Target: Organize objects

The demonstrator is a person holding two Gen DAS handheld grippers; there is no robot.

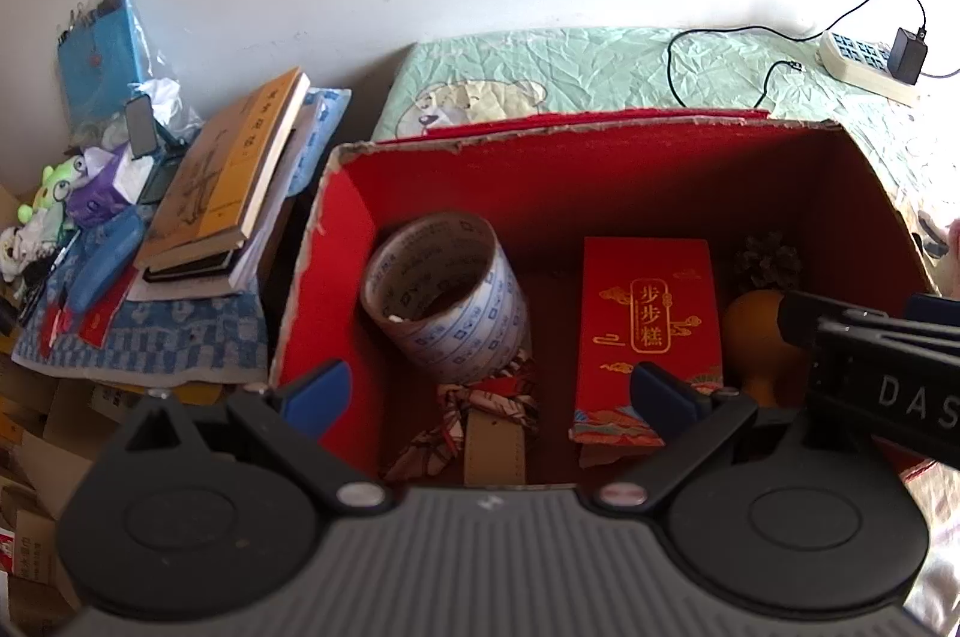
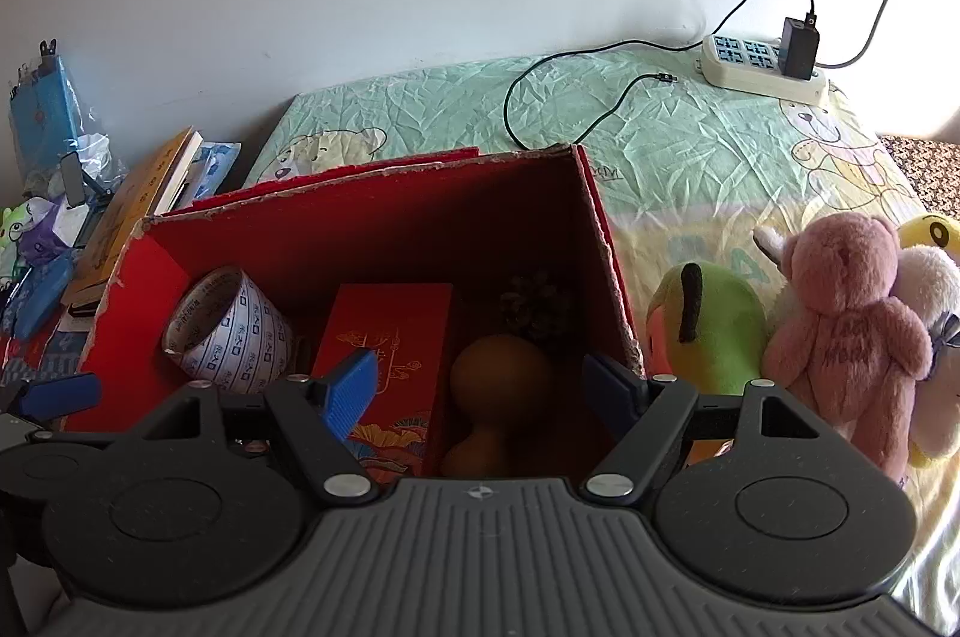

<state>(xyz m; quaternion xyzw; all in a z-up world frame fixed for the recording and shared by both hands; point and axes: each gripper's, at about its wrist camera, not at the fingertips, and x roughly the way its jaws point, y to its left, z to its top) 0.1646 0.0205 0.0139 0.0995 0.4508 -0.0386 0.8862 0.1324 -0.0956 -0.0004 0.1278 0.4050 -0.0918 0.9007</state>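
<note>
Between placements, probably: left gripper [image 1: 489, 394] and right gripper [image 2: 483, 385] both spread wide and empty above the red box [image 2: 606, 241], gourd [image 2: 498, 379] straight ahead of the right one; next, likely swinging right toward the plush toys [image 2: 846, 325].

- One red box [image 2: 594, 217], centre of the frame, holding:
- one tape roll [image 2: 231, 337]
- one red packet [image 2: 390, 337]
- one pine cone [image 2: 537, 304]
- one brown gourd [image 2: 498, 385]
- Three plush toys at right: green [image 2: 714, 331], pink [image 2: 852, 331], white-and-yellow [image 2: 933, 277]
- One power strip [image 2: 756, 63], upper right
</note>
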